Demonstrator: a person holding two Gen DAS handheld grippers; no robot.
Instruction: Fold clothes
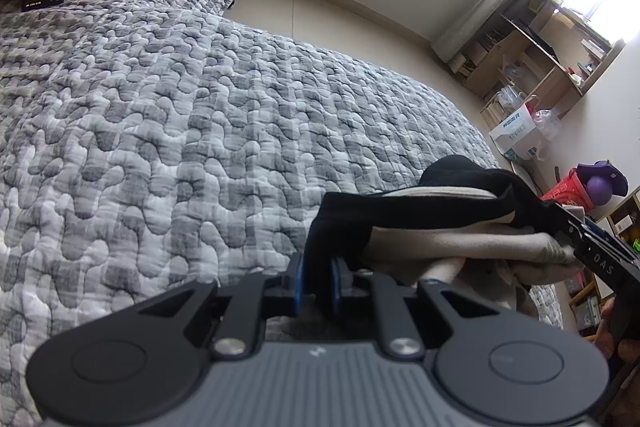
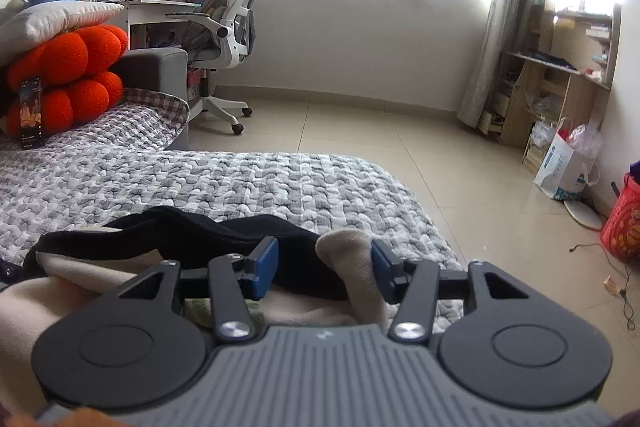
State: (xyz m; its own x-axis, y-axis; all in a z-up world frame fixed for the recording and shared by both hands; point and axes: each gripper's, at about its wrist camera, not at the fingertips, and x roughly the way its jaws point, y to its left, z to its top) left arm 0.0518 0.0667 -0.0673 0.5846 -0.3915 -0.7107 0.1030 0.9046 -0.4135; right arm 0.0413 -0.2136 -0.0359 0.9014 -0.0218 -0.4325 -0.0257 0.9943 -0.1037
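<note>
Black-and-beige garment [image 1: 432, 227]: soft knit, black outer face, pale beige lining; it hangs bunched between your two tools, just above the near edge of the quilted bedspread [image 1: 200, 107].

Left gripper [image 1: 316, 279]: blue pads drawn close together, pinching a fold of the black cloth that rises straight ahead of its fingers. The beige bulk trails off to its right, toward your other tool.

Right gripper [image 2: 324, 267]: jaws stand apart, with black cloth and a beige roll [image 2: 348, 247] lying in the gap between the blue pads. No pad presses the fabric, so count this side as not yet gripping. The garment stretches away to its left.

Stage: whether you are lifting to lay the piece out or carrying a half-made fold, the views do not settle.

Handling notes, offered as judgement:
- Before you close the right tool, seat a single clean edge deep between the pads; the beige roll looks thick and may squeeze out.
- Keep the left pinch firm; it carries that whole corner.
- Hold both tools level so the edge between them runs taut.
- Limp fabric will sag in the middle; work low over the quilt ahead of you.
</note>
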